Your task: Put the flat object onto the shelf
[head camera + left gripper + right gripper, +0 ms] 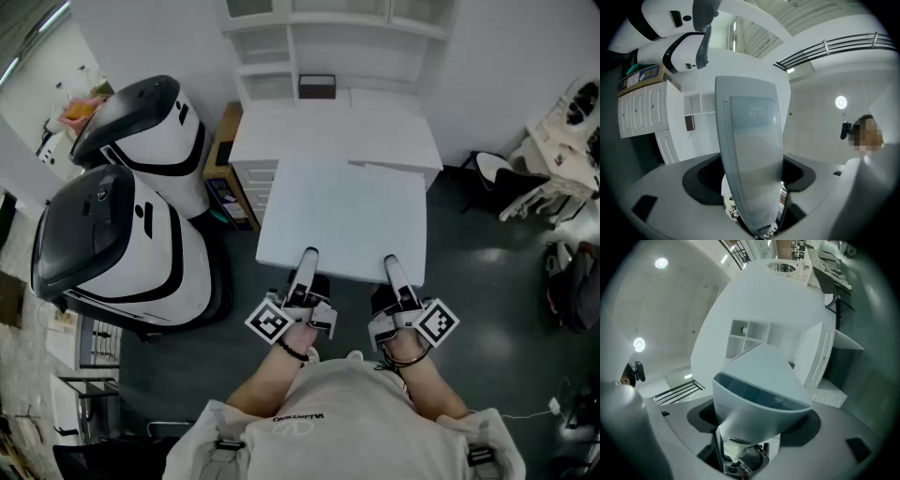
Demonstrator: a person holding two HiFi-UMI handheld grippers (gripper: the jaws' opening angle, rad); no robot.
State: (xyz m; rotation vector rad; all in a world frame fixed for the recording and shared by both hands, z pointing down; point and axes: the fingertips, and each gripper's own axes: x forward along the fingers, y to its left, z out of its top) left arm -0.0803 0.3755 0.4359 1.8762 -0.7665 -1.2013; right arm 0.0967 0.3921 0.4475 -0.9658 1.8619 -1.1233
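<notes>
Head view, nearest first: the left gripper [307, 259] and the right gripper [391, 265] each clamp the near edge of the flat white board [342, 211]. One jaw of each lies on top of the board and the other is hidden beneath it. The left gripper is near the board's left corner and the right gripper near its right corner. The board lies roughly level and reaches away from the person. Its far edge overlaps the front of a white desk [337, 131]. Beyond the desk stands a white shelf unit [328, 37] with a small dark box [317, 86] in a low compartment. Two white-and-black machines [122, 234] stand to the left.
</notes>
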